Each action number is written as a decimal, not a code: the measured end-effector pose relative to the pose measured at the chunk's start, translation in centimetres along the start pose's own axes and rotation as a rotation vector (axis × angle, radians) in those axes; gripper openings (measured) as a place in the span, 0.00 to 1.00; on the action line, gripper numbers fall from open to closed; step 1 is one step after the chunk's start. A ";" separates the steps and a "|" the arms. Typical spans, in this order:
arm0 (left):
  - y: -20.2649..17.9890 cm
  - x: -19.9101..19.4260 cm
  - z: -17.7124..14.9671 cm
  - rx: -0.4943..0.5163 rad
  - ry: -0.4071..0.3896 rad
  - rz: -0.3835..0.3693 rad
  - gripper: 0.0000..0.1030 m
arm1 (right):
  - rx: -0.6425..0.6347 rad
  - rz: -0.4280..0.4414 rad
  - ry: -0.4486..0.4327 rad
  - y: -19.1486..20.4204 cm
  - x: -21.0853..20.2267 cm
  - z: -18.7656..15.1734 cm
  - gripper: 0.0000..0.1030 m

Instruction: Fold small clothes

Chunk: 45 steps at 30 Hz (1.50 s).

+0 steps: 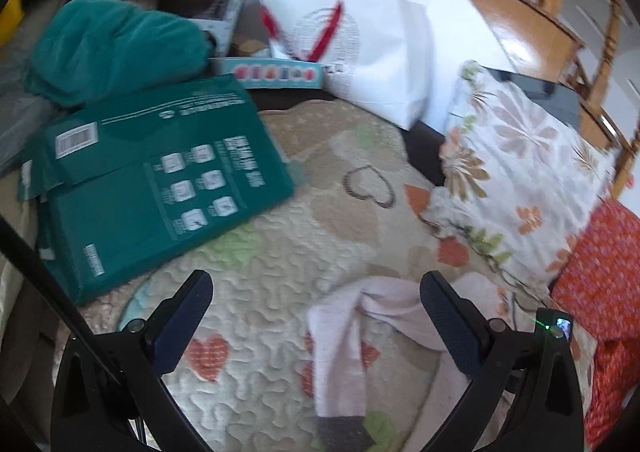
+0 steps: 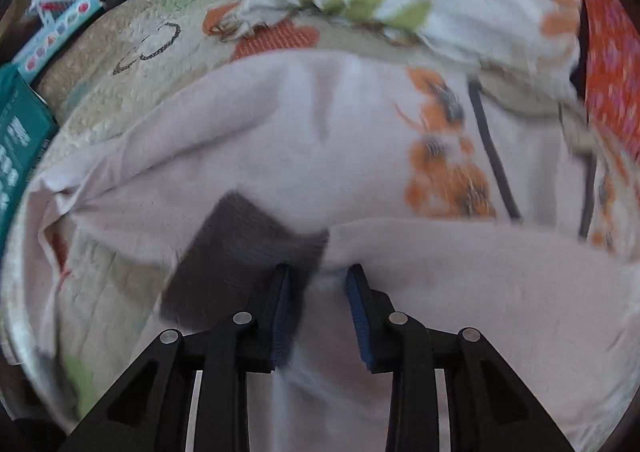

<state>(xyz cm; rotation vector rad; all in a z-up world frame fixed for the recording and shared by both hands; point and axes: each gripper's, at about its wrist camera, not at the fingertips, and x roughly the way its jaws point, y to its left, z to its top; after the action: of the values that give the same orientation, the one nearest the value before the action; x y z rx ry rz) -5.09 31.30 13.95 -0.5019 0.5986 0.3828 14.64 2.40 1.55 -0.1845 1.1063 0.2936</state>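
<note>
Pale pink garment spread on quilted heart-print mat, grey cuff nearest. Right gripper low over it, jaws narrowed around a cloth ridge (firm pinch or not: cannot tell). Left gripper spread wide, empty, garment just ahead-right. Right claw nearer.

We see the left gripper as black plastic arms with triangular cut-outs, dark blue textured pads, 2 silver screws, a thin black cable and a small green-lit module. The right gripper has matching black linkages, 4 silver screws, ribbed blue pads and pale metal rails.
</note>
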 end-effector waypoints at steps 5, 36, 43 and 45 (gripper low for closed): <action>2.7 -0.3 1.0 -0.081 -0.018 0.048 1.00 | -0.045 0.199 -0.081 3.1 -4.4 -0.5 0.33; -3.8 0.9 -1.8 0.037 0.035 0.009 1.00 | 0.300 -0.037 -0.177 -23.7 -20.7 -11.8 0.13; -8.4 2.0 -3.3 0.106 0.080 -0.040 1.00 | 0.405 -0.053 -0.185 -26.9 -18.6 -12.8 0.29; -9.1 2.5 -3.6 0.116 0.100 -0.050 1.00 | 0.331 0.002 -0.182 -23.9 -17.1 -10.6 0.33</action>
<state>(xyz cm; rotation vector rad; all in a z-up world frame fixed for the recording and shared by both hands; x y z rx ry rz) -0.43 22.39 12.89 -0.4261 0.6991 0.2747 6.24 -25.72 12.30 0.1357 0.9590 0.1232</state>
